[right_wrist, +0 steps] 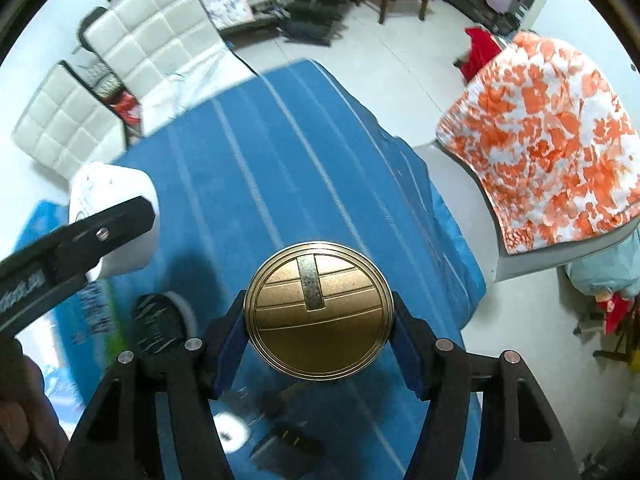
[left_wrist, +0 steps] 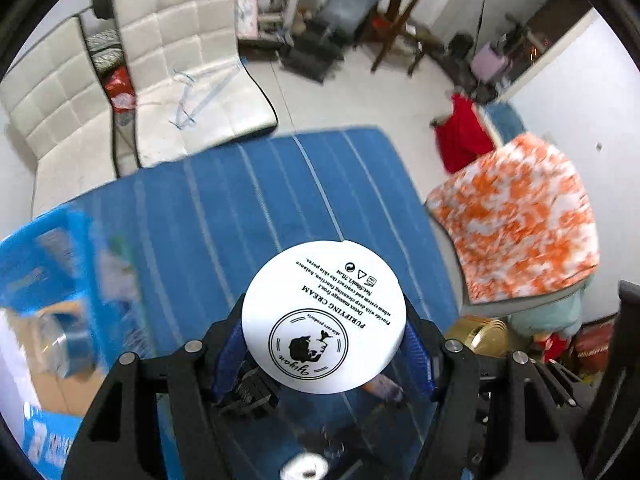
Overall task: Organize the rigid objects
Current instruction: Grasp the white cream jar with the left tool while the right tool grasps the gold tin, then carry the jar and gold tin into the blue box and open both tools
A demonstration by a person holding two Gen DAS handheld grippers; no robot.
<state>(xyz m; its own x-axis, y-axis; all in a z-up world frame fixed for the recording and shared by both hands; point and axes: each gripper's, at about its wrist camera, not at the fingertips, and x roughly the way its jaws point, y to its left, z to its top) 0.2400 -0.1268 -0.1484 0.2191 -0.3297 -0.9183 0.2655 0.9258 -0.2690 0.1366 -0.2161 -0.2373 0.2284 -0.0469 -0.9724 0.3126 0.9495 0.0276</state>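
Left wrist view shows our left tool (left_wrist: 324,340) clamped on a white cream jar (left_wrist: 324,316), held above the blue striped tabletop (left_wrist: 248,200); on the right wrist view our right tool (right_wrist: 319,328) is clamped on a gold round tin (right_wrist: 318,312) over the same cloth. We judge both items are mid-carry, so next each needs a place, perhaps the blue bin (left_wrist: 52,248) at near left. Its contents are blurred, and small objects beneath both tools are too unclear to name.
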